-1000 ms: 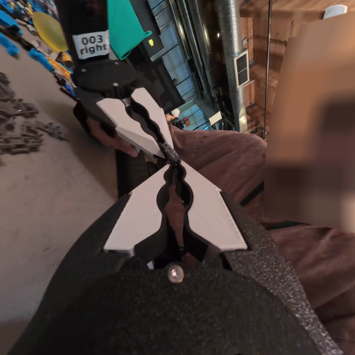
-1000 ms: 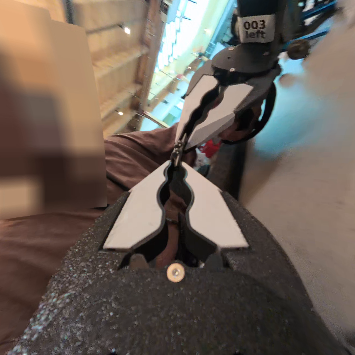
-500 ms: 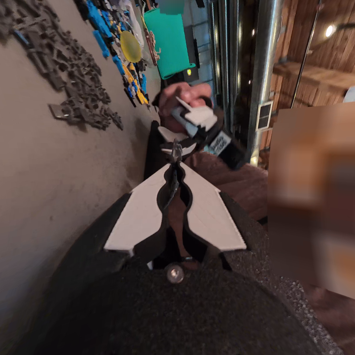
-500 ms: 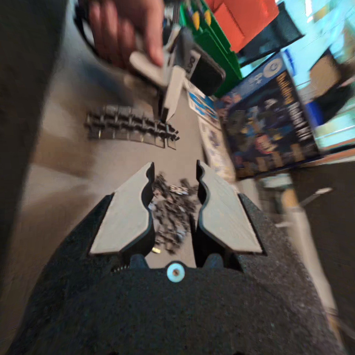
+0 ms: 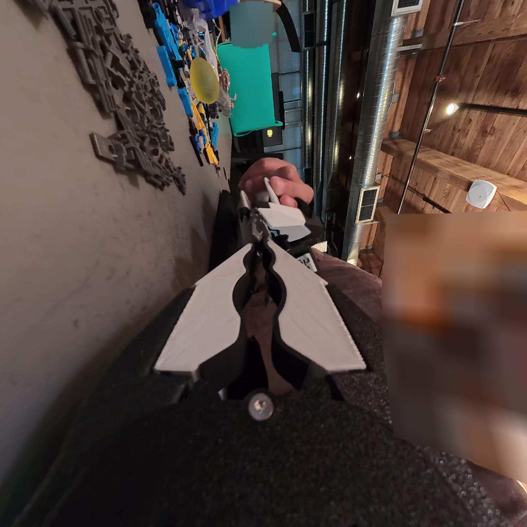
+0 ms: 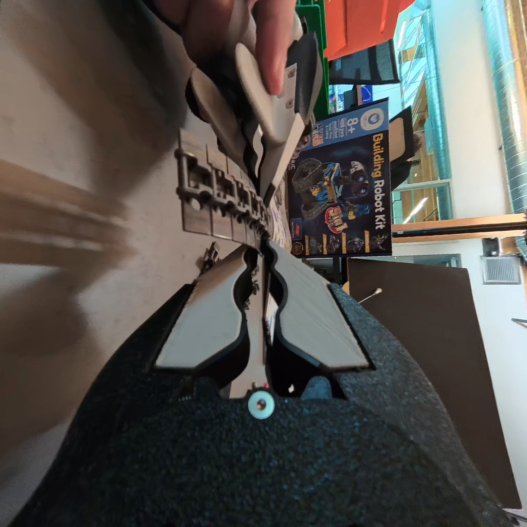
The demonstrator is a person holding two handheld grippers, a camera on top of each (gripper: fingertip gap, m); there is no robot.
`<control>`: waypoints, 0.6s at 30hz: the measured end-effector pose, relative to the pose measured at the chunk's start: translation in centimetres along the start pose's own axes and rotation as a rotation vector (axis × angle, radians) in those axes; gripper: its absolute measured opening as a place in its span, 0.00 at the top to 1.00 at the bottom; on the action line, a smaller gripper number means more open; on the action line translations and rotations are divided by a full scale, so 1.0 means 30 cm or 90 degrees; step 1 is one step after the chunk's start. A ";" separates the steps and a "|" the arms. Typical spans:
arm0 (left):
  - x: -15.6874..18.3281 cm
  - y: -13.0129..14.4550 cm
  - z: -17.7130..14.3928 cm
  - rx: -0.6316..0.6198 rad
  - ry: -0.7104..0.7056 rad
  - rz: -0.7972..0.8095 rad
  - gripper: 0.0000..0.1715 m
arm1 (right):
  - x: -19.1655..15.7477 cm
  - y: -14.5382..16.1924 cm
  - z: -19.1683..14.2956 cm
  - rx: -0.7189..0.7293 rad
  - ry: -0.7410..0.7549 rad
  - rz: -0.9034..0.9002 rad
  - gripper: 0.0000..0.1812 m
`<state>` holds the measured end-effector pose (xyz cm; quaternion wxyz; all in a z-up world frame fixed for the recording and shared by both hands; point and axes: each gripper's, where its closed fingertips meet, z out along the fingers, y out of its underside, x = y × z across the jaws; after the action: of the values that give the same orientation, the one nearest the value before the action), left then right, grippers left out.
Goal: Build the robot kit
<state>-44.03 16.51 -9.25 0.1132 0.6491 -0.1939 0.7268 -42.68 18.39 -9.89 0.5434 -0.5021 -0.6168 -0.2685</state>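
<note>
The left hand-held gripper has its white fingers pinched together at the tips on the end of a dark grey track strip. The right hand-held gripper is likewise closed at its tips on the near end of that strip, which runs away from it as a row of linked segments above the tan bench. A hand grips the farther tool in the left wrist view. A heap of grey parts lies on the bench, with blue and yellow pieces beyond. A printed kit box stands far right.
</note>
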 end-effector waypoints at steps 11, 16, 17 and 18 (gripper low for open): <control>0.002 0.012 -0.011 -0.040 -0.057 0.196 0.96 | -0.010 -0.013 0.005 0.039 -0.044 0.067 0.99; 0.021 -0.054 -0.086 -0.005 -0.157 0.413 0.69 | 0.006 -0.016 -0.011 0.092 -0.091 0.193 0.99; 0.016 -0.048 -0.094 -0.022 -0.184 0.482 0.69 | 0.009 -0.014 -0.014 0.103 -0.099 0.221 0.99; 0.005 -0.038 -0.095 -0.047 -0.217 0.560 0.68 | 0.010 -0.010 -0.016 0.109 -0.109 0.250 0.99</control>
<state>-46.15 18.74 -9.17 -0.2156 0.6110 -0.4918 0.5817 -42.73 17.97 -9.41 0.5715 -0.5852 -0.5720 -0.0607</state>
